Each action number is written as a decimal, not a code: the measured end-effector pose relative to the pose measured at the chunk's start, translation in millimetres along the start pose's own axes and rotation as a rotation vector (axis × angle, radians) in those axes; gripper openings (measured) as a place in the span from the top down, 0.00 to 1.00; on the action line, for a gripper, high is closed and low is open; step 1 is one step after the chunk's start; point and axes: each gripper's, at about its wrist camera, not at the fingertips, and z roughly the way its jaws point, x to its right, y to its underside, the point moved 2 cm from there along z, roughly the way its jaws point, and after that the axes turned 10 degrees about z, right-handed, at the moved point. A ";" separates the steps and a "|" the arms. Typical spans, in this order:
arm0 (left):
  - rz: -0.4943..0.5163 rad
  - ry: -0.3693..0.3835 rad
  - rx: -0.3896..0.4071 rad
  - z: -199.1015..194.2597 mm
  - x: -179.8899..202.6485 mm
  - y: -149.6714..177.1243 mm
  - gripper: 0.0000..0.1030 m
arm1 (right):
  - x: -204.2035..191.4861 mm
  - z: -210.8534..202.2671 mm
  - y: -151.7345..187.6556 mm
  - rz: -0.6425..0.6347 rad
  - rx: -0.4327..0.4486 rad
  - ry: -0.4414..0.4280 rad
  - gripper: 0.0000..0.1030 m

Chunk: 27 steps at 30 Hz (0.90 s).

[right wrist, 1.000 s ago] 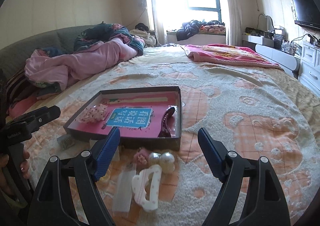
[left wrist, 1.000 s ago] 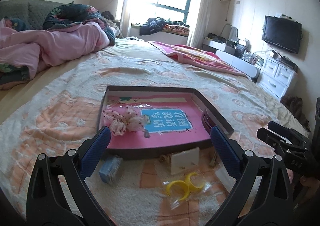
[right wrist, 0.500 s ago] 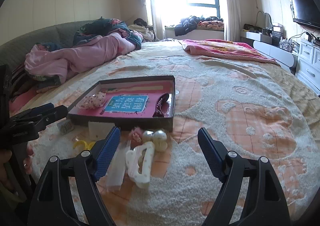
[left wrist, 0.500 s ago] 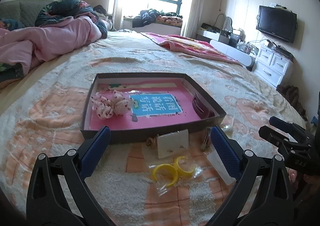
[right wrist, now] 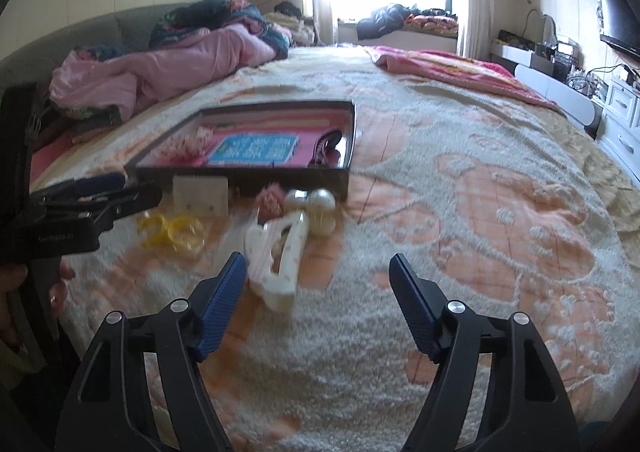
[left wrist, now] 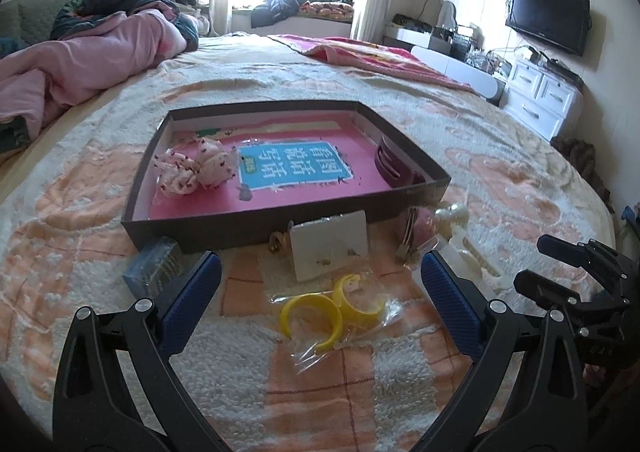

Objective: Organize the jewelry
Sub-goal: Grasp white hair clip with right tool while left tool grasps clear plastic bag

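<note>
Holding both tongs wide open and empty, we see our left gripper [left wrist: 320, 292] above the yellow plastic rings in a clear bag [left wrist: 334, 308], and our right gripper [right wrist: 318, 284] beside the white spotted hair claw [right wrist: 280, 256]; both items lie near the dark shallow cardboard box [left wrist: 424, 164].
</note>
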 end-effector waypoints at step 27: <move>-0.051 -0.060 -0.141 59.1 4.7 -3.8 0.21 | -10.0 37.6 9.8 -0.005 -0.067 -0.058 0.56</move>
